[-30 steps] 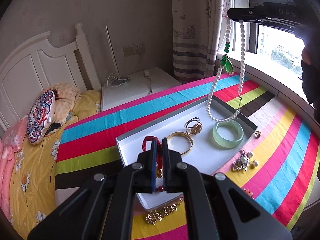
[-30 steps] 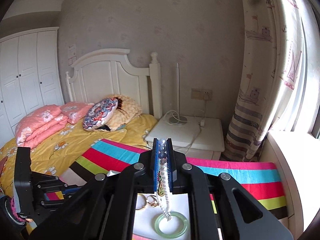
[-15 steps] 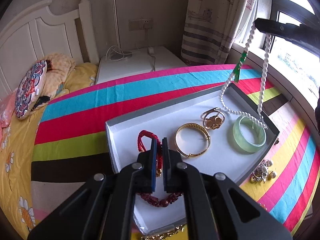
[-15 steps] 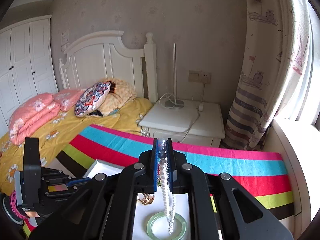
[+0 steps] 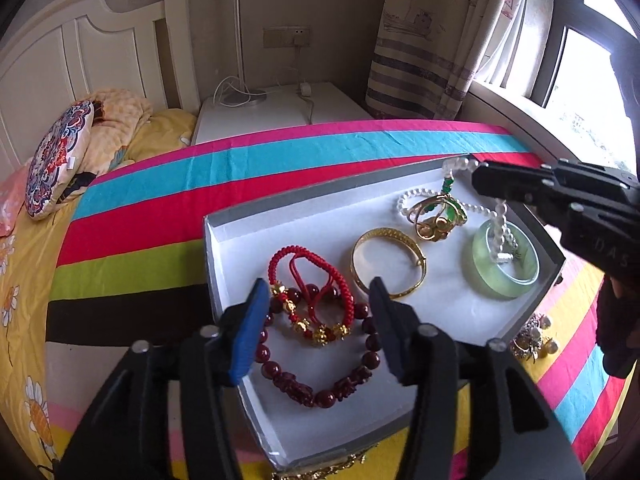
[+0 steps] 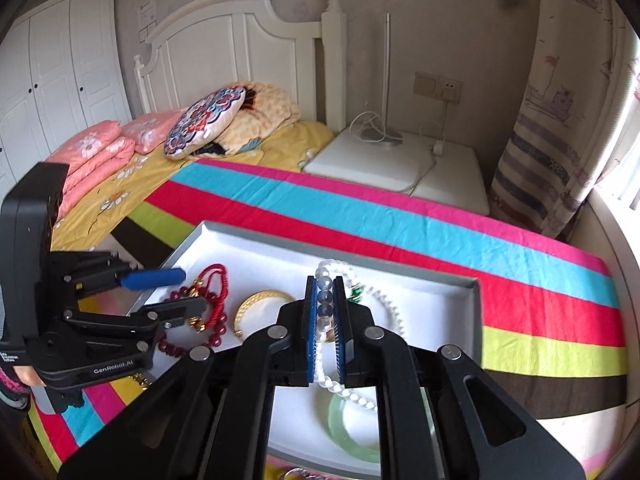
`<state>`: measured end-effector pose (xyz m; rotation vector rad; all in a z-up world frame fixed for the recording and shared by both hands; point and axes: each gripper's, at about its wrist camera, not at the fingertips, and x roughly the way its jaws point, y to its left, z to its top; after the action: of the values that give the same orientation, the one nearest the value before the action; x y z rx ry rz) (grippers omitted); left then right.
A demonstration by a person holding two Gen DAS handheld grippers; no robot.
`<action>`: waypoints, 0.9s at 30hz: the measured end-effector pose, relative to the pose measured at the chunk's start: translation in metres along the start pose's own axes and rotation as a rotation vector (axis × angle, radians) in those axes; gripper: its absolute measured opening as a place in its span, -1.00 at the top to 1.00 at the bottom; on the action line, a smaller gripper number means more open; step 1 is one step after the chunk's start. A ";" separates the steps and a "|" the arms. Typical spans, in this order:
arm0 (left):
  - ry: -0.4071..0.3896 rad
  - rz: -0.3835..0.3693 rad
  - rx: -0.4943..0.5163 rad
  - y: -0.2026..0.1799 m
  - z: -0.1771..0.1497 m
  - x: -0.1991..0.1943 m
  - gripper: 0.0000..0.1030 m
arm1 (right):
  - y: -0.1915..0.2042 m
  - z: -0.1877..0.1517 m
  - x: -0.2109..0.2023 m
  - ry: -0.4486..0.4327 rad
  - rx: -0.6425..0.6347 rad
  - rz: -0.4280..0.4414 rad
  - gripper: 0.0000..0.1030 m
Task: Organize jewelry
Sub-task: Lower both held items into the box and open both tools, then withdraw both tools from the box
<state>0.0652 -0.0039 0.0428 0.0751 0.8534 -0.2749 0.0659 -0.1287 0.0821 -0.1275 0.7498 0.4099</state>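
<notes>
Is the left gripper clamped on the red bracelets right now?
No: the left gripper stands open above the red bracelets in the tray, its jaws just opened, blue pads clear of them.

Home bedroom, white wooden headboard (image 6: 240, 32), bed w/ yellow floral sheet (image 6: 120, 196) & pink pillows (image 6: 96, 152), white wardrobe (image 6: 52, 72), nightstand (image 6: 400, 168), curtain (image 5: 432, 40) by window (image 5: 580, 72)

A patterned cushion (image 6: 206, 120) is propped against a beige blanket (image 6: 266, 114) on the bed; pink pillows (image 6: 100, 150) are stacked at its nine o'clock. A lamp (image 6: 384, 80) is stood on the nightstand (image 6: 400, 164).
</notes>
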 end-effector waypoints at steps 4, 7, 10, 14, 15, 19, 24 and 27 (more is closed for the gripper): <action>-0.028 0.010 0.017 -0.002 -0.004 -0.015 -0.47 | 0.008 -0.008 0.007 0.043 0.012 0.050 0.70; -0.072 0.050 0.044 -0.002 -0.010 -0.033 -0.72 | 0.012 -0.015 0.006 0.059 0.012 0.063 -0.34; -0.108 0.085 0.045 0.003 -0.016 -0.051 -0.85 | 0.015 -0.022 -0.005 0.021 0.005 0.087 -0.48; -0.152 0.104 -0.018 0.021 -0.029 -0.080 -0.96 | 0.017 -0.031 -0.028 -0.030 0.006 0.084 -0.48; -0.163 0.106 -0.045 0.025 -0.035 -0.088 -0.96 | 0.015 -0.034 -0.036 -0.048 0.019 0.096 -0.49; -0.199 0.135 -0.116 0.036 -0.060 -0.112 -0.96 | 0.009 -0.056 -0.069 -0.115 0.061 0.112 -0.49; -0.226 0.137 -0.161 0.032 -0.093 -0.130 -0.96 | 0.001 -0.096 -0.109 -0.177 0.122 0.100 -0.56; -0.201 0.107 -0.160 0.025 -0.101 -0.124 -0.96 | -0.009 -0.125 -0.122 -0.169 0.172 0.080 -0.59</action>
<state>-0.0796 0.0640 0.0684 -0.0551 0.6667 -0.1105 -0.0905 -0.2073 0.0743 0.0975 0.6214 0.4247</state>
